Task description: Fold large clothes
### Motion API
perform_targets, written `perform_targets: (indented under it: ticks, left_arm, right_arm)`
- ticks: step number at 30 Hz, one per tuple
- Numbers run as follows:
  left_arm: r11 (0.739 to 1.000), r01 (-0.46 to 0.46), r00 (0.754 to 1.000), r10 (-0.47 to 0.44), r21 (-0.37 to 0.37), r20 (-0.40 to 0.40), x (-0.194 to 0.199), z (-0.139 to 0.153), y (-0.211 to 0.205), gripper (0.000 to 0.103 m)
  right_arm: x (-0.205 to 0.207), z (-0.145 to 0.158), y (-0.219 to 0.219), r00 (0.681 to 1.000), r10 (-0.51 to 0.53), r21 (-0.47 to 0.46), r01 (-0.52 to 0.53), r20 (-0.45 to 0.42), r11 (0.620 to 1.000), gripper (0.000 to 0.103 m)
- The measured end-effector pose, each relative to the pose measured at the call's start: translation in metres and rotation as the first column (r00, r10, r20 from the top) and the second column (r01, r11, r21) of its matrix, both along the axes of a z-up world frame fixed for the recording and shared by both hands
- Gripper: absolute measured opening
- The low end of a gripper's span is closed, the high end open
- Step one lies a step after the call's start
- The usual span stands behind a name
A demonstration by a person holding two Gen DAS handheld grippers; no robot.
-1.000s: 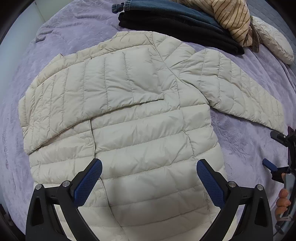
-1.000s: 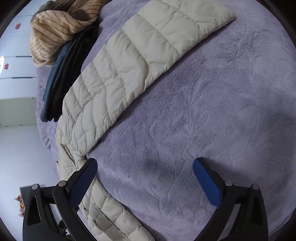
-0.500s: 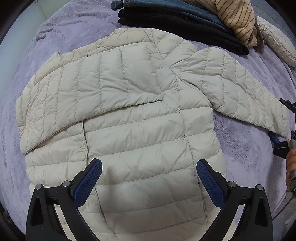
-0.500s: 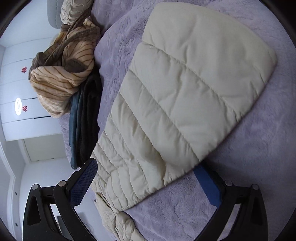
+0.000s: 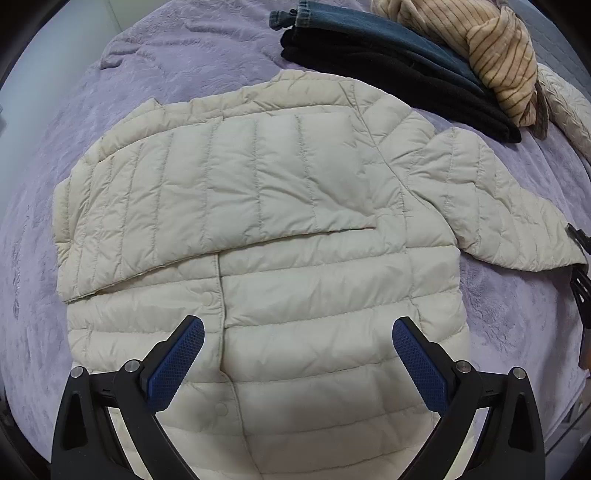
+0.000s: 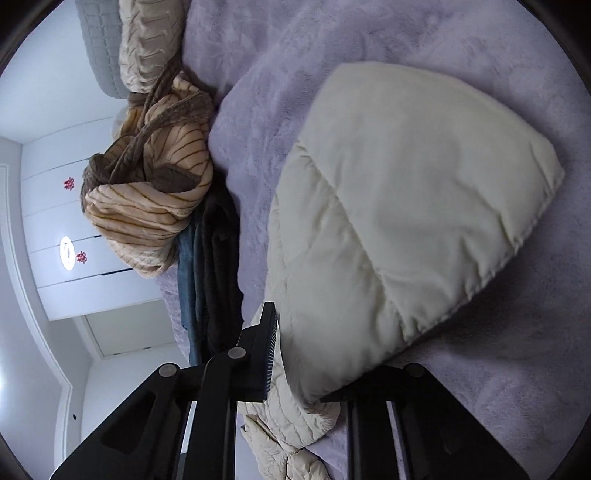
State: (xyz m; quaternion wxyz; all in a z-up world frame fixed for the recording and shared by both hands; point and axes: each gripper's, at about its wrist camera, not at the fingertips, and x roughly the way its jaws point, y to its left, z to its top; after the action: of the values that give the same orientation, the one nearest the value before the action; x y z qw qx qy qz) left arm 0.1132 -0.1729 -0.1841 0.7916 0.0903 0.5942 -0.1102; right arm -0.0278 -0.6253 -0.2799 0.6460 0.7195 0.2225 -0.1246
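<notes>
One bed [image 5: 155, 66], covered in a lilac plush blanket, is carrying everything here. One cream quilted jacket [image 5: 295, 280] is lying flat on it, front up and snapped shut, filling the middle of the left wrist view. Taking the jacket as the landmark: one of its two sleeves is lying folded across its chest [image 5: 207, 199], while the other sleeve [image 5: 509, 206] is stretching out to the side over the blanket, its cuff at the frame edge.

Beyond the jacket's collar, one stack of folded clothes is sitting on the bed: one black garment [image 5: 399, 88] at the bottom, nearest the collar, one pair of blue jeans [image 5: 362, 33] on top of it, and one tan striped garment [image 5: 487, 48] heaped over the far end. Past that heap, one cream textured pillow [image 5: 565, 107] is peeking in.

Two sets of tongs are showing. The left tongs [image 5: 297, 354] are hovering over the jacket's lower front, spread wide with nothing between their blue pads and no contact with the fabric that can be seen. The right tongs [image 6: 308, 350] are at the outstretched sleeve's cuff [image 6: 424, 206], their jaws closing with the cuff's edge between them; one finger [image 6: 267, 347] is pressing against the padded fabric, and the other is hiding under the cuff. In the left wrist view, only a dark sliver of the right tongs [image 5: 580, 258] is showing beside the cuff.
</notes>
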Motion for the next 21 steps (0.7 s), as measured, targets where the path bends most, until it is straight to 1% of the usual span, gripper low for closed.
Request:
perform_targets:
  ticks: [4, 7, 10, 12, 14, 16, 19, 21]
  left_arm:
    - [0.999, -0.036, 0.999, 0.036, -0.002, 0.016, 0.005, 0.004, 0.018, 0.102]
    - [0.998, -0.068, 0.997, 0.068, -0.001, 0.032, 0.009, 0.007, 0.035, 0.102]
    - [0.994, -0.106, 0.993, 0.106, -0.006, 0.044, 0.012, 0.009, 0.053, 0.102]
    - [0.992, -0.127, 0.99, 0.128, -0.007, 0.057, 0.013, 0.011, 0.067, 0.102]
    - [0.989, -0.15, 0.986, 0.15, -0.008, 0.068, 0.015, 0.013, 0.082, 0.102]
    - [0.985, -0.175, 0.982, 0.175, -0.013, 0.075, 0.017, 0.013, 0.098, 0.102]
    - [0.977, -0.211, 0.974, 0.212, -0.014, 0.086, 0.016, 0.015, 0.122, 0.102]
    - [0.972, -0.234, 0.968, 0.234, -0.014, 0.094, 0.016, 0.016, 0.14, 0.102]
  right_arm:
    - [0.019, 0.031, 0.008, 0.995, 0.074, -0.071, -0.069, 0.061, 0.995, 0.018]
    - [0.038, 0.058, 0.021, 0.984, 0.136, -0.118, -0.122, 0.119, 0.986, 0.018]
    - [0.064, 0.084, 0.043, 0.961, 0.222, -0.175, -0.194, 0.163, 0.965, 0.018]
    - [0.084, 0.103, 0.063, 0.938, 0.299, -0.231, -0.256, 0.176, 0.939, 0.018]
    - [0.106, 0.121, 0.088, 0.907, 0.382, -0.292, -0.322, 0.179, 0.901, 0.018]
    - [0.128, 0.137, 0.118, 0.869, 0.466, -0.355, -0.388, 0.167, 0.85, 0.018]
    - [0.161, 0.154, 0.171, 0.799, 0.586, -0.441, -0.483, 0.131, 0.757, 0.018]
    - [0.18, 0.16, 0.21, 0.745, 0.66, -0.49, -0.541, 0.1, 0.684, 0.018]
